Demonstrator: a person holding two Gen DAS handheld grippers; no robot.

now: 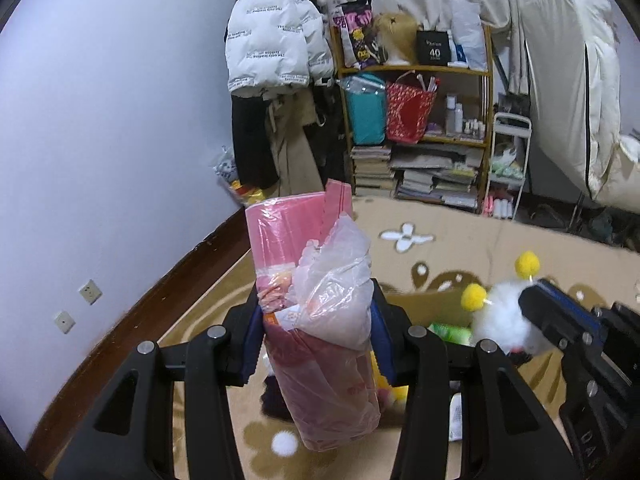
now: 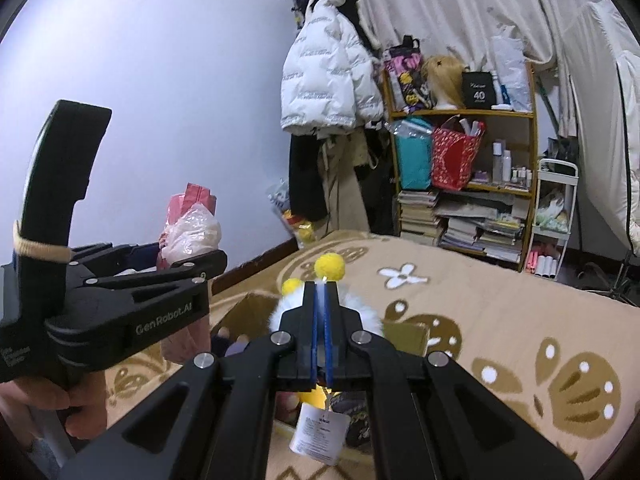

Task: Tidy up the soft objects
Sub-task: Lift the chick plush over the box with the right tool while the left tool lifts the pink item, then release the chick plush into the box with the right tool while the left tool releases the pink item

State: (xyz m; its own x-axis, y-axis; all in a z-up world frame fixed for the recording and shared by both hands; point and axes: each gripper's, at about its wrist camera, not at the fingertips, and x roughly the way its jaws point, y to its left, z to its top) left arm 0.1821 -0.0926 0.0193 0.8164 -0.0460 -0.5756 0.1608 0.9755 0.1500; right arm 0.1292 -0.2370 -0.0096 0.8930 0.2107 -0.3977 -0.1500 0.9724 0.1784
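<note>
My left gripper (image 1: pixel 316 320) is shut on a pink plastic-wrapped soft bundle (image 1: pixel 320 364), held upright above the carpet; it also shows in the right wrist view (image 2: pixel 188 232). My right gripper (image 2: pixel 322 292) is shut on a white fluffy plush toy (image 2: pixel 368 320) with yellow pom-poms (image 2: pixel 329 266); a paper tag (image 2: pixel 318 434) hangs below. In the left wrist view the plush (image 1: pixel 500 320) hangs at the right, above an open cardboard box (image 1: pixel 424 304). The box (image 2: pixel 240 312) holds several soft items.
A tan flower-pattern carpet (image 2: pixel 500 320) covers the floor. A wooden shelf (image 2: pixel 464 160) with bags and books stands at the back. A white puffer jacket (image 2: pixel 324 80) hangs beside it. A white cart (image 2: pixel 554 216) stands at the right. The wall (image 1: pixel 100 140) is at the left.
</note>
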